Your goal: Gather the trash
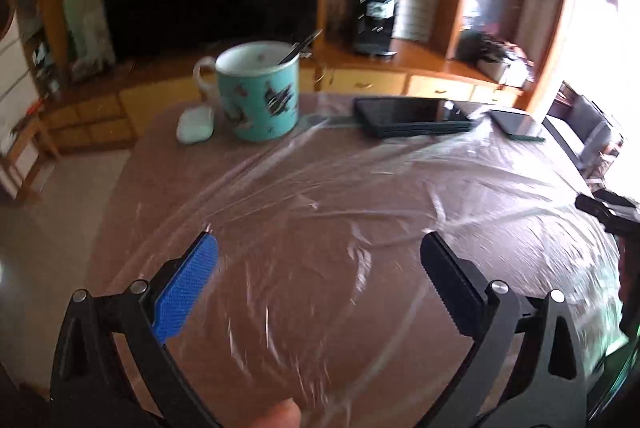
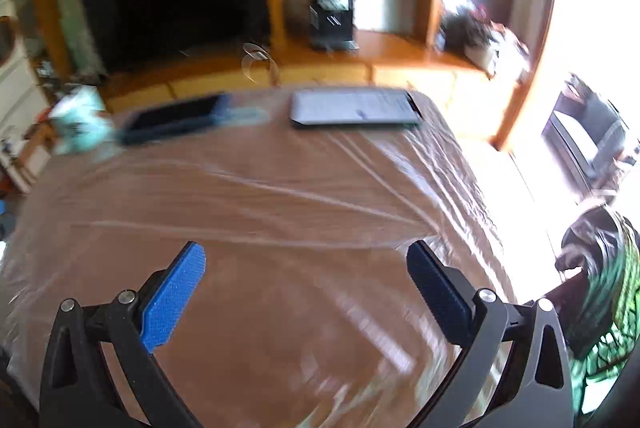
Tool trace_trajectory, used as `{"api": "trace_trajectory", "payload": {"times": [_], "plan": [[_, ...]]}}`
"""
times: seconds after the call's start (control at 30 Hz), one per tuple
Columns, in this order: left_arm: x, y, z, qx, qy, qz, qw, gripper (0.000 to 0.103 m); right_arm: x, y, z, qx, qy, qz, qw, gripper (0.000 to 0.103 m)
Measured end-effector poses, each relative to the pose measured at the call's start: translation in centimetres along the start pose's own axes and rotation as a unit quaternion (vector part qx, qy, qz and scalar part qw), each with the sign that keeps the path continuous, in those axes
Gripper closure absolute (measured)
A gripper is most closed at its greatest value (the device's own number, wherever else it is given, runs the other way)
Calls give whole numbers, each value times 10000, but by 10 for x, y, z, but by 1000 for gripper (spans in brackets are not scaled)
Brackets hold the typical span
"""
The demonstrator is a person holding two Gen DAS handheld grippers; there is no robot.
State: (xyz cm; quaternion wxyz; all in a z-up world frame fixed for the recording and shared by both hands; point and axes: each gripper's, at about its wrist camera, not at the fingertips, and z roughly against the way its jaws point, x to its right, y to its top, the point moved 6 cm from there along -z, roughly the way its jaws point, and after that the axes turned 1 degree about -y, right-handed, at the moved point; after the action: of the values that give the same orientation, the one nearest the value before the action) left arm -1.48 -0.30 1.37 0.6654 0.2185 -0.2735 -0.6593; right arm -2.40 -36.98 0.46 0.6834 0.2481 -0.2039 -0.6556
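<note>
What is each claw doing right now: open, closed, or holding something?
Left claw: open, nothing between its fingers.
Right claw: open, nothing between its fingers.

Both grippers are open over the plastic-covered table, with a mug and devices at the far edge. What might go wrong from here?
1. The thin plastic sheet runs under the teal mug; if the empty left gripper tugs it, the mug and its spoon may tip.
2. The dark phone and the tablet also lie on that sheet and may slide off.
3. The right gripper view is blurred, so aiming could be poor.
</note>
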Motion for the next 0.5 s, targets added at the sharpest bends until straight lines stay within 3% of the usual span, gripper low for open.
{"api": "trace_trajectory", "payload": {"times": [0.23,0.5], "plan": [[-16,2,-55,-380,309,255,9985,2,21,-3,-36,-275,-331,-65,9991,4],[-18,2,-69,-582,464,111,9972,1,24,-2,-42,-246,-410,-136,9988,4]]}}
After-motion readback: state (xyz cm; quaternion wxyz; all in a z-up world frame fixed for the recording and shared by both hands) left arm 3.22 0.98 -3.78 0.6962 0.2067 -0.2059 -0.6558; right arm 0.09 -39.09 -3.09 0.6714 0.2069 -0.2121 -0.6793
